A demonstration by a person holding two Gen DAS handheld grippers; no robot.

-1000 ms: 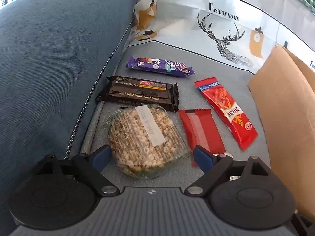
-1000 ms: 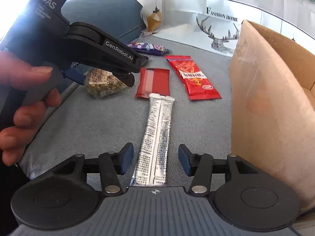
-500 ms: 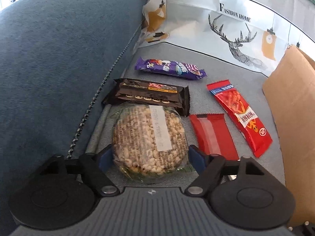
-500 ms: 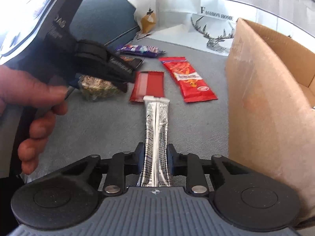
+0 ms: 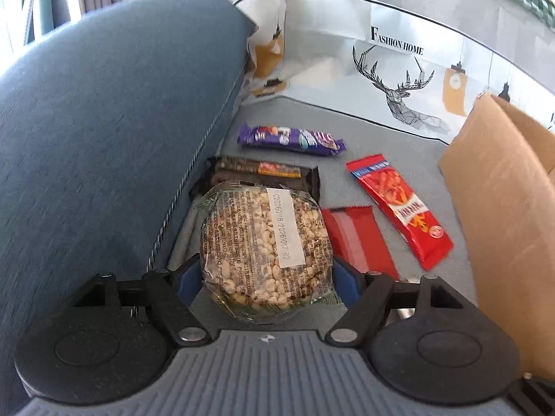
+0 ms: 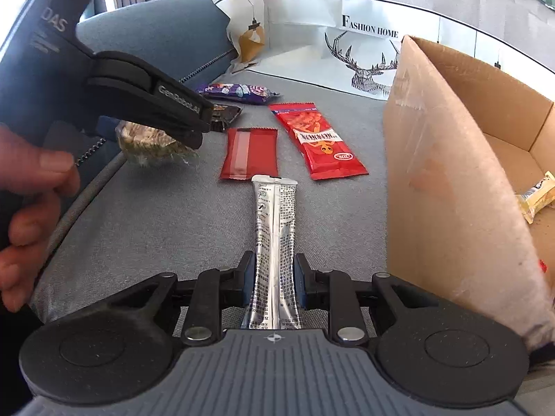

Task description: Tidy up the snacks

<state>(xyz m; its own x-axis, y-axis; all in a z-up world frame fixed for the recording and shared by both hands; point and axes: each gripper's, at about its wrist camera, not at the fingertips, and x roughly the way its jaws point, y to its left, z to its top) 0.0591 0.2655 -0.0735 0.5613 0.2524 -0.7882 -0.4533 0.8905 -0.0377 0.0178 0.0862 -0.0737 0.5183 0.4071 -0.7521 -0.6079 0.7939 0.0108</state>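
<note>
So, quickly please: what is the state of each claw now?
Left claw: closed on the puffed grain cake.
Right claw: closed on the silver packet.

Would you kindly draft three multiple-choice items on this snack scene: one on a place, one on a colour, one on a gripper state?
1. Where does the yellow packet lie?
A. on the blue cushion
B. inside the cardboard box
C. under the purple bar

2. What colour is the stick pack?
A. silver
B. green
C. orange

3. What is the left gripper doing?
A. open over the cushion
B. closed on nothing
C. closed on the round puffed-grain cake

Key: 1 B, it shows beyond the box wall; 2 A, foil with black print; 3 C, both pads press its sides.
</note>
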